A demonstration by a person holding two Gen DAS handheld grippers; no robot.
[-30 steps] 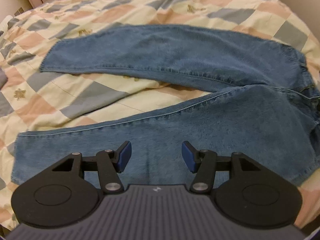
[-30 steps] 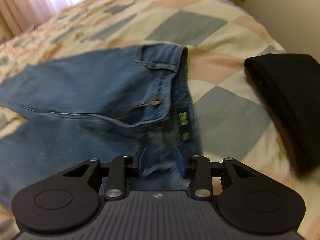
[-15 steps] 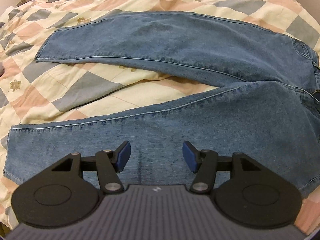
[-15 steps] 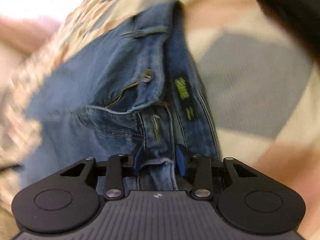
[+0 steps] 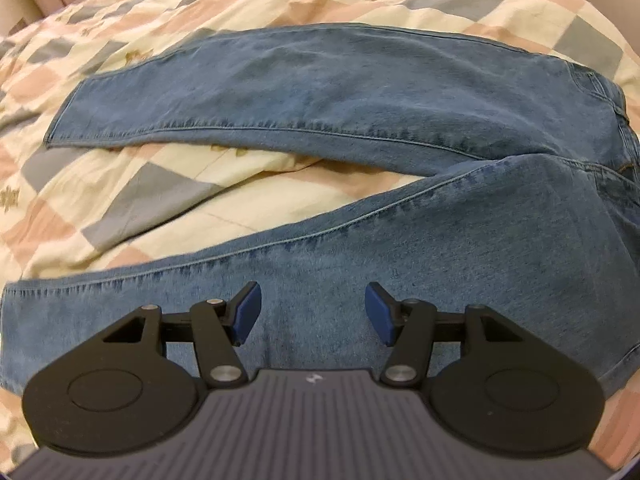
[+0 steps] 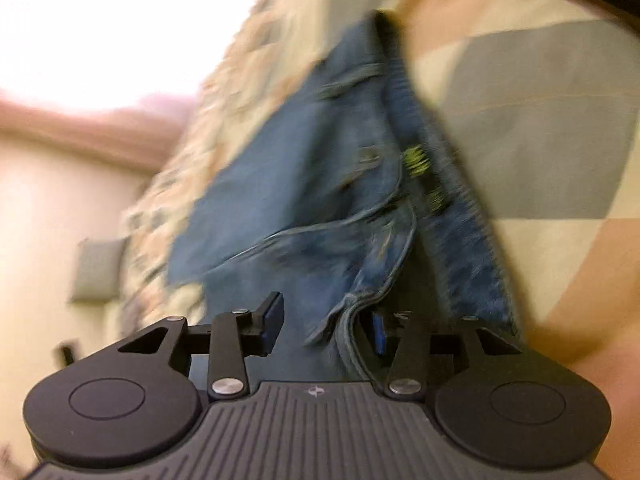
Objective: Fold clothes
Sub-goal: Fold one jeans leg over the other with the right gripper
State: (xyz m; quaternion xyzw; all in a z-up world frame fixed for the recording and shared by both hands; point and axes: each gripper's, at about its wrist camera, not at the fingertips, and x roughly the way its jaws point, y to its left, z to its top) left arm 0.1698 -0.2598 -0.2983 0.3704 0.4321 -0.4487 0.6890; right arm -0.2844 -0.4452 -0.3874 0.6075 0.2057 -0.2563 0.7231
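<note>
1. Since a second ago the right gripper (image 6: 325, 322) has rolled hard and dropped in close to the waistband (image 6: 360, 320) of the jeans (image 6: 304, 168); the view is tilted and smeared now, where earlier it looked squarely at the button and fly.
2. Its jaws are opening, with a fold of waistband between them. The denim lies against the right pad and clear of the left, so I judge it is letting go or resettling its grip, not pinching.
3. Meanwhile the left gripper (image 5: 312, 312) has sunk a little toward the near leg (image 5: 400, 248); its jaws stand at a middling width with nothing between them, hovering over the cloth.
4. The jeans lie spread on the checked bedspread (image 5: 160, 196), legs splayed apart in a V, the far leg (image 5: 320, 88) well away at the cuff. No fold is made yet; bringing one leg over the other looks like the next job.
5. No basket, box or drawer is in view. A dark object at the top right corner of the right view is too cut off to name.
</note>
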